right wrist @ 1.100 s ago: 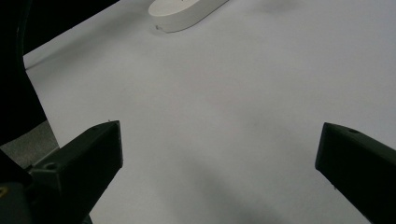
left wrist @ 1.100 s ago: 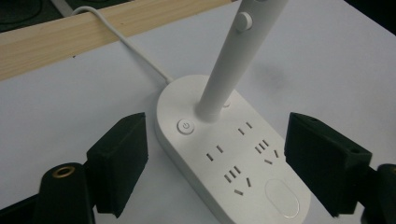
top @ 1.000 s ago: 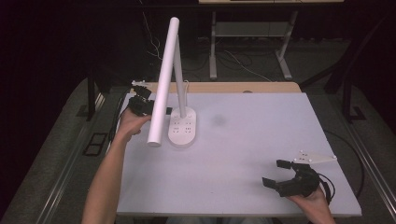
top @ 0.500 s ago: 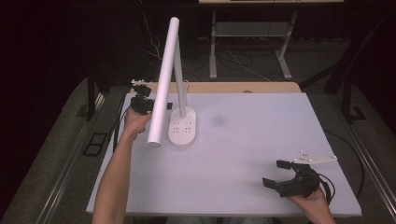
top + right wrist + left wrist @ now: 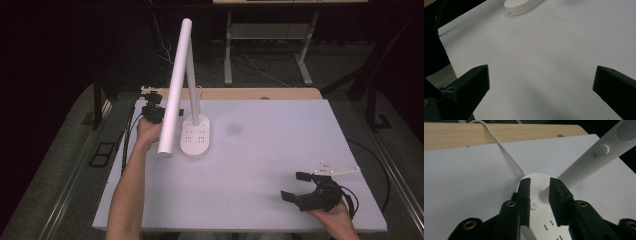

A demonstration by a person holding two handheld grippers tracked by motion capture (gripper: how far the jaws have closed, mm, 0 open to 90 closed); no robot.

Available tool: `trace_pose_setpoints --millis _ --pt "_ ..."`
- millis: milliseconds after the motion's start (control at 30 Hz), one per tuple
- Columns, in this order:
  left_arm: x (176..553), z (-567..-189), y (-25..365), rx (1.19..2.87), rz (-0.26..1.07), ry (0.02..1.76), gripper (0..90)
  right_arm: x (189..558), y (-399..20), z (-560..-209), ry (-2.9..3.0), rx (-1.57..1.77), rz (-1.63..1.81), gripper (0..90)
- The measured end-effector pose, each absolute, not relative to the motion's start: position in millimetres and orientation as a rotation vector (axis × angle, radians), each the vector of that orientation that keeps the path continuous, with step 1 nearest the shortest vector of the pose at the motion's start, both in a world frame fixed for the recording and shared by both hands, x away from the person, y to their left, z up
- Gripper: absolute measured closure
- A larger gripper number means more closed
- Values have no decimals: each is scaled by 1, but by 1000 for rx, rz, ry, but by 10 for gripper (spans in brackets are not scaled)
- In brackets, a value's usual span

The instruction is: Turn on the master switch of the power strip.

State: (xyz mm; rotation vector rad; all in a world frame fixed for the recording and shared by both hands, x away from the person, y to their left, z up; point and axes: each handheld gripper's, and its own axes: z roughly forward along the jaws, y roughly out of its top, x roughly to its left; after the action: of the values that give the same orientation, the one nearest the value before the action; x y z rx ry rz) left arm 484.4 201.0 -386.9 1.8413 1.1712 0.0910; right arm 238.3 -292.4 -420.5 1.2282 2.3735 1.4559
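Observation:
A white desk lamp stands at the back left of the white table [image 5: 280, 140]. Its oval base [image 5: 195, 137] carries sockets, and its long bar head [image 5: 175, 85] slants down toward the front. My left gripper [image 5: 152, 111] is held just left of the base, partly hidden behind the bar. In the left gripper view its jaws [image 5: 539, 181] hover over the base [image 5: 537, 195] with a narrow gap, the power button [image 5: 534, 205] between them, nothing gripped. The lamp stem [image 5: 584, 167] rises beside the right jaw. My right gripper [image 5: 292, 186] rests wide open at the front right, empty [image 5: 541, 69].
A white cord [image 5: 506, 152] runs from the base back over the wooden strip [image 5: 250, 93] along the table's far edge. Dark floor, cables and metal table legs lie beyond. The lamp base's end [image 5: 522, 6] lies far ahead of the right gripper.
The left hand has shifted only slightly beside the lamp base. The right gripper has stayed put.

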Motion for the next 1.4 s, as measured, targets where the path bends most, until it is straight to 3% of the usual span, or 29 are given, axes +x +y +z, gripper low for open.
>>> trace_pose_setpoints --millis 300,1400 --pt "489 -398 197 1841 69 1199 889 238 -293 -421 2374 1224 1458 1" --pt "488 -427 176 1889 91 1225 899 238 -294 -422 2383 1218 1451 1"
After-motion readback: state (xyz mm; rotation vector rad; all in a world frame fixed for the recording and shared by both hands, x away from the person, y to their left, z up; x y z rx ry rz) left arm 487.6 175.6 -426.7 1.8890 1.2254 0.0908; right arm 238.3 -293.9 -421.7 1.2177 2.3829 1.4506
